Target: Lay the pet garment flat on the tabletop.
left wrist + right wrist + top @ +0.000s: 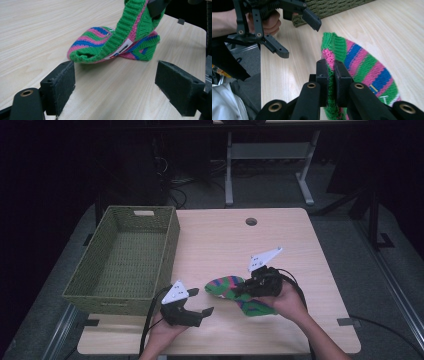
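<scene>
A knitted sock [223,286] striped in green, pink and blue lies partly on the wooden table [240,240], near its front edge. My right gripper [241,293] is shut on the sock's green cuff edge [329,50] and holds that end up off the table, while the striped body [367,67] trails down onto the wood. My left gripper [200,301] is open just left of the sock with nothing between its pads. In the left gripper view the sock [100,42] lies just beyond the left gripper [115,85], not touching the pads.
A green woven basket [120,299] stands at the table's left side, close behind the left hand. A round cable hole [251,221] sits near the table's far edge. In the right gripper view the open left gripper [298,37] is in front of the basket [329,7].
</scene>
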The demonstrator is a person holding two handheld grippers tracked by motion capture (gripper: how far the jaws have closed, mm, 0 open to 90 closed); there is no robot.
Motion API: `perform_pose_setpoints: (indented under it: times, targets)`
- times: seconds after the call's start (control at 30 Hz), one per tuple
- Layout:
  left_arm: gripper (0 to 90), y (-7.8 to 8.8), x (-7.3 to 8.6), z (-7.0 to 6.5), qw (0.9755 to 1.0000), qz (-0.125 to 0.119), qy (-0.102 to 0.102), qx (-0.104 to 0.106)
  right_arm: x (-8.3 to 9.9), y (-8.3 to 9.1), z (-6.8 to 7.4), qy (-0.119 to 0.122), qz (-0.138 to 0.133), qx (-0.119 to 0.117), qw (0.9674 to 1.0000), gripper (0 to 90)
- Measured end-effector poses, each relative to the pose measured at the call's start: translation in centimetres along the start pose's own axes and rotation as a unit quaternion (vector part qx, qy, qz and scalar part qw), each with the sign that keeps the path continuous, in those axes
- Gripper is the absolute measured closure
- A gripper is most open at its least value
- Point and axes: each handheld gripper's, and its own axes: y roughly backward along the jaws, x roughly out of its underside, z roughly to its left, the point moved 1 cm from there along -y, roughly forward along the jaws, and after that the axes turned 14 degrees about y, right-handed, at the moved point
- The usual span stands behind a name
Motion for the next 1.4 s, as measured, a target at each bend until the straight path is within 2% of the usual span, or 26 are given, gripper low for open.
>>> perform_pose_setpoints:
  times: [0.33, 0.4, 0.67, 0.87, 1.07, 1.2, 1.33, 1.4]
  targets:
    - [16.6, -0.5, -0.2, 0.3, 1.0, 0.005, 0.001, -0.005, -0.5, 1.1, -0.4, 0.006, -0.008, 0.008, 0.9999, 83.6]
    - [16.7, -0.6, -0.3, 0.4, 1.0, 0.006, 0.002, -0.007, -0.6, 1.5, -0.4, 0.001, -0.014, 0.007, 0.9999, 83.6]
    - [21.1, -1.9, -1.0, 0.5, 1.0, 0.003, 0.002, -0.006, -0.8, 3.3, -0.8, 0.001, -0.025, 0.017, 0.9995, 83.5]
    - [23.3, -3.0, -1.4, 0.9, 0.9999, 0.0, 0.013, -0.005, -0.7, 4.2, -1.0, 0.001, -0.029, 0.019, 0.9994, 83.5]
    - [24.1, -4.2, -1.2, 1.4, 0.9996, 0.011, 0.025, 0.001, -0.8, 4.8, -1.0, 0.003, -0.035, 0.02, 0.9992, 83.5]
    - [25.6, -4.9, -1.3, 1.6, 0.9992, 0.02, 0.032, 0.012, -1.0, 5.1, -1.0, 0.002, -0.038, 0.019, 0.9991, 83.5]
    - [32.5, -5.3, -1.2, 1.9, 0.9989, 0.017, 0.039, 0.019, -1.0, 5.2, -1.0, 0.002, -0.041, 0.016, 0.999, 83.6]
    - [38.7, -5.3, -1.3, 1.9, 0.999, 0.011, 0.037, 0.023, -1.0, 5.3, -1.0, 0.003, -0.04, 0.016, 0.9991, 83.5]
